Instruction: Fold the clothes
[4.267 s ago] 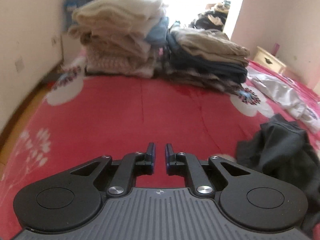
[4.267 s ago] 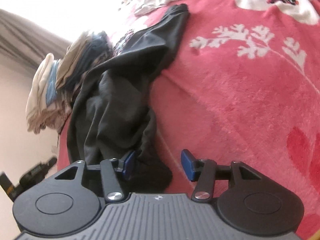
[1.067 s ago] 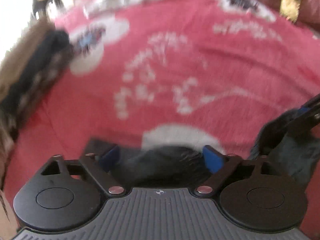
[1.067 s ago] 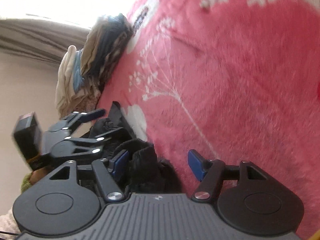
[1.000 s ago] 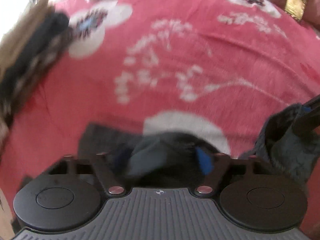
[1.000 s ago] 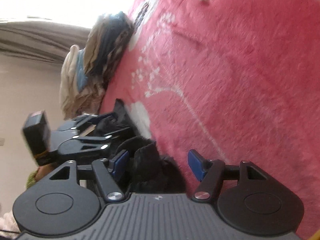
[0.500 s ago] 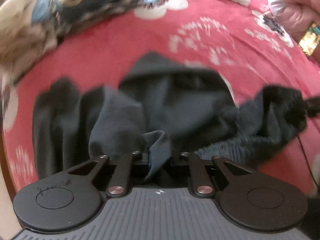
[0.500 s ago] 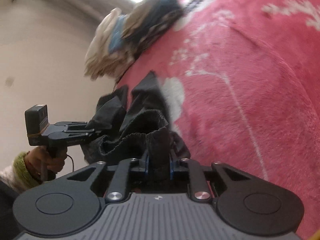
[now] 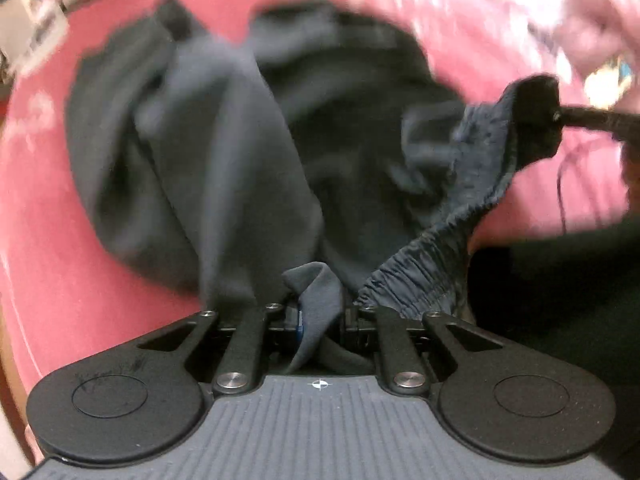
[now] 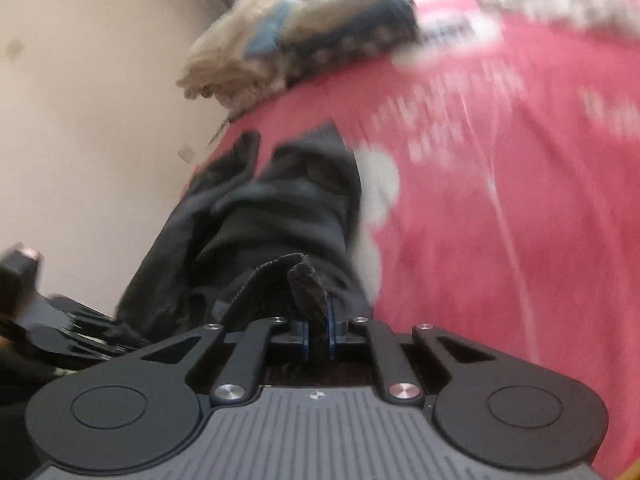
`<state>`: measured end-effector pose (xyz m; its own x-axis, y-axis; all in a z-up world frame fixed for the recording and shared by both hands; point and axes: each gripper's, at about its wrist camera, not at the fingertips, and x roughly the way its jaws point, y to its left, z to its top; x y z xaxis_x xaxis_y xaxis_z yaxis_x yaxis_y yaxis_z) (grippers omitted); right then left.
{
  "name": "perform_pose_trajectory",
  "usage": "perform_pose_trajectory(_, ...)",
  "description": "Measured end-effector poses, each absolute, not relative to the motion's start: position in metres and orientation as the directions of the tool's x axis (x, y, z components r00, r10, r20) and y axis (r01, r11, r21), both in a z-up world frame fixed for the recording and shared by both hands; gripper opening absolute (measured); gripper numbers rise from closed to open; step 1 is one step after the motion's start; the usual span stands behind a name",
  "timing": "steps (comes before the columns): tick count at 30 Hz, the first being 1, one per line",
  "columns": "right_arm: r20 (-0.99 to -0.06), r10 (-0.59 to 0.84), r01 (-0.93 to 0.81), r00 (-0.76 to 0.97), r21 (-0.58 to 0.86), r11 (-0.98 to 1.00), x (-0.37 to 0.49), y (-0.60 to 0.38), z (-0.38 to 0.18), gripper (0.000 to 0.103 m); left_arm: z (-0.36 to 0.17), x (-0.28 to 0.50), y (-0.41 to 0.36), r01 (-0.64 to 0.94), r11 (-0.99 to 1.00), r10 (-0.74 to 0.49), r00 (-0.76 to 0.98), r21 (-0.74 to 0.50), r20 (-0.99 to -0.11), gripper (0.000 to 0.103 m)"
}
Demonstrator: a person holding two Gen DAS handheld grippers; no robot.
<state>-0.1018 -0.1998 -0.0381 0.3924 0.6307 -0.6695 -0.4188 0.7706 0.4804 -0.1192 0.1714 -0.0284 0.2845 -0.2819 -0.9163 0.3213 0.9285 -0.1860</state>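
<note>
Dark trousers (image 9: 224, 168) held at the elasticated waistband (image 9: 436, 252) by both tools, lifted partly off the red bed cover (image 10: 500, 220); left gripper (image 9: 320, 320) has just been closing and is now clamped on a fold of the fabric; right gripper (image 10: 318, 334), likewise just closing, is clamped on the waistband edge. Step in hand, by judgement: the pick-up and spreading that precedes the first fold; the next move probably calls for drawing the two grips apart to tauten the waistband, then laying the legs flat. The left wrist view alone shows the legs trailing on the bed and the right tool's tip (image 9: 536, 116) gripping cloth; the right wrist view alone shows the stack of folded clothes (image 10: 288, 44) by the wall.
</note>
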Motion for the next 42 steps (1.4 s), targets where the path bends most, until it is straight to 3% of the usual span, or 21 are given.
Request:
perform_pose_trajectory(3,-0.614,0.629,-0.516,0.478,0.383,0.766,-0.066,-0.182,0.001,0.009,0.023,-0.076,0.201,0.245,0.938,-0.333,0.439,-0.245,-0.835,0.012)
perform_pose_trajectory(7,-0.476,0.671,-0.597,0.569,0.322,0.735,0.015,-0.148,0.076,0.009,0.129,-0.027,0.253,0.169,0.93,-0.343,0.719,-0.326,-0.604,0.011)
perform_pose_trajectory(13,-0.169,0.746,-0.69,0.644,0.29,0.662,0.086,-0.113,0.213,0.009,0.266,-0.022,0.284,0.158,0.937,-0.24,0.939,-0.313,-0.247,0.011)
perform_pose_trajectory(16,-0.021,0.755,-0.722,0.655,0.276,0.634,0.097,-0.114,0.268,0.009,0.309,-0.026,0.279,0.158,0.949,-0.201,0.97,-0.271,-0.137,0.011)
perform_pose_trajectory(19,0.056,0.75,-0.738,0.66,0.238,0.632,0.097,-0.121,0.298,0.009,0.327,-0.027,0.268,0.15,0.962,-0.173,0.981,-0.23,-0.086,0.012)
perform_pose_trajectory(23,0.08,0.737,-0.734,0.671,0.207,0.647,0.094,-0.132,0.306,0.009,0.322,-0.024,0.257,0.14,0.965,-0.158,0.985,-0.22,-0.066,0.012)
perform_pose_trajectory(32,0.046,0.71,-0.705,0.702,0.188,0.684,0.069,-0.151,0.299,0.009,0.312,-0.028,0.261,0.157,0.954,-0.188,0.977,-0.257,-0.1,0.012)
perform_pose_trajectory(42,0.09,0.69,-0.696,0.718,0.121,0.708,0.022,-0.155,0.318,0.009,0.331,-0.059,0.257,0.182,0.949,-0.202,0.978,-0.257,-0.057,0.012)
